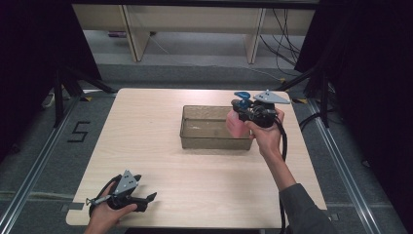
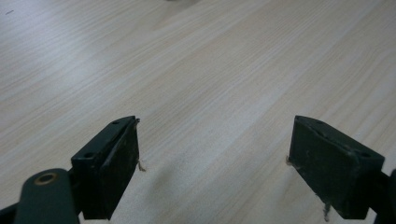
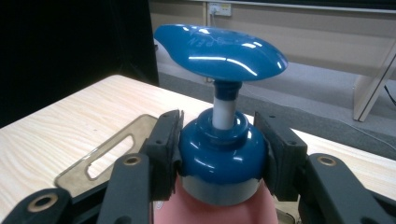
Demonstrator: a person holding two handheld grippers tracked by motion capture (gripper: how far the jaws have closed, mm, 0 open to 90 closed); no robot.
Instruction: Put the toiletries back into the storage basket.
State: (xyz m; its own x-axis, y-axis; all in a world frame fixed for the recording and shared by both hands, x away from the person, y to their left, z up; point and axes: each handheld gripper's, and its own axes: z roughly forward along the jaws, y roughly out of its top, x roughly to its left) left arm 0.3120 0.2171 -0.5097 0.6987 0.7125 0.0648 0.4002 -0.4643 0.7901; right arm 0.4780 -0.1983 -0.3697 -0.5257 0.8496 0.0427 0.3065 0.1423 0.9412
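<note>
A pink pump bottle [image 1: 235, 124] with a blue pump head [image 3: 219, 49] hangs over the right end of a clear plastic bin [image 1: 195, 138] in the high view. My right gripper [image 3: 219, 154] is shut on the bottle's blue collar [image 3: 222, 156], with one jaw on each side. At the table's front left corner, my left gripper [image 1: 151, 197] rests low over the wood, held by a hand. In the left gripper view the left gripper [image 2: 212, 163] stands open, with bare tabletop between its jaws.
The bin sits right of centre on the light wooden table [image 1: 146, 131], and its handle slot [image 3: 109, 156] shows below the right gripper. Dark stands and cables flank the table. Wooden furniture legs stand on the floor behind.
</note>
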